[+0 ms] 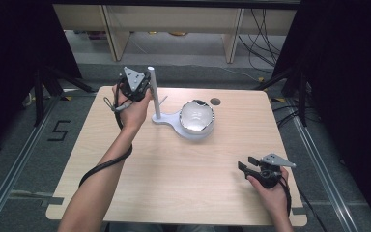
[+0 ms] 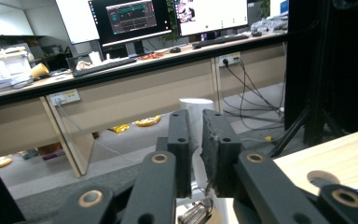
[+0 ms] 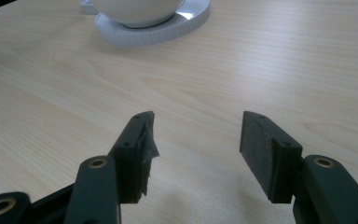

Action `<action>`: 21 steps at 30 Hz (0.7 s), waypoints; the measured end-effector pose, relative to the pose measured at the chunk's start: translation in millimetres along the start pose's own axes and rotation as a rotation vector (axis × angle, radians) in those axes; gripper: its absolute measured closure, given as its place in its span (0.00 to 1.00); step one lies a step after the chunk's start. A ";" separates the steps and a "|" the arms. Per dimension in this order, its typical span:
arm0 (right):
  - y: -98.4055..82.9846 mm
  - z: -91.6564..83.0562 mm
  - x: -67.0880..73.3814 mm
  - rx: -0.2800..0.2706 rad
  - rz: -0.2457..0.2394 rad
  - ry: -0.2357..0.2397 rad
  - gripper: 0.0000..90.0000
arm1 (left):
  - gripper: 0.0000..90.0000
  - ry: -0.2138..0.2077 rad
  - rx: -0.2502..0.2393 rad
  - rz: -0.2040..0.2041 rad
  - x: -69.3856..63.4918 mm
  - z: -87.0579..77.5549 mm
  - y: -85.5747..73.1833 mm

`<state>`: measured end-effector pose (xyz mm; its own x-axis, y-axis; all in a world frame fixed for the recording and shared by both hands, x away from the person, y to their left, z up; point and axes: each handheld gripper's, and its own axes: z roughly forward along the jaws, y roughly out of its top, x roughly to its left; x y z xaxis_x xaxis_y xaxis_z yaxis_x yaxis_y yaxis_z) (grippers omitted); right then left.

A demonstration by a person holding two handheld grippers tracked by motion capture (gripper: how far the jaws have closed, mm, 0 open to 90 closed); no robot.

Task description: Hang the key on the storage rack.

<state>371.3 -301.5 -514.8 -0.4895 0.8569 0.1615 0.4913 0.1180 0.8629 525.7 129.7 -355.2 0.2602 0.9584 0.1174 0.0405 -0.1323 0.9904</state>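
Observation:
A white stand has an upright post [image 1: 151,94] and a round base [image 1: 173,121] that carries a shiny white bowl [image 1: 197,116]. My left gripper [image 1: 146,89] is held up against the upper part of the post from the left. In the left gripper view its jaws [image 2: 196,116] stand a narrow slit apart, and the post [image 2: 196,105] rises just beyond their tips, not between the pads. My right gripper [image 1: 245,164] rests low over the table's front right, open, with nothing between its jaws [image 3: 196,128]. Ahead of it lie the bowl [image 3: 135,9] and the base [image 3: 177,25].
The light wooden table [image 1: 183,174] has a small round hole [image 1: 215,101] near its far edge, right of the bowl. Black tripod legs stand on the floor at both far corners. Desks with monitors are beyond the table.

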 end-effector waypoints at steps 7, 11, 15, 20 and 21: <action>0.5 -2.4 5.5 0.047 0.045 -0.017 0.51 | 0.80 -0.022 0.006 -0.056 14.5 -11.3 1.9; 0.5 -1.8 4.6 0.039 0.035 -0.017 0.51 | 0.73 -0.049 0.018 -0.071 19.2 -16.2 3.9; 0.8 -1.2 0.7 0.020 -0.016 -0.022 0.51 | 0.66 -0.087 0.045 -0.088 22.6 -22.2 4.3; 0.0 -0.6 -0.5 0.005 -0.008 -0.021 0.51 | 0.56 -0.128 0.074 -0.107 27.1 -33.8 3.7; -0.1 -0.2 -0.5 -0.006 0.005 -0.003 0.51 | 0.55 -0.136 0.071 -0.114 28.0 -36.5 3.2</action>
<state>371.3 -302.1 -514.9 -0.4847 0.8591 0.1645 0.4897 0.1107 0.8649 497.9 165.4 -346.1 0.3775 0.9260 -0.0106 0.1439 -0.0473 0.9885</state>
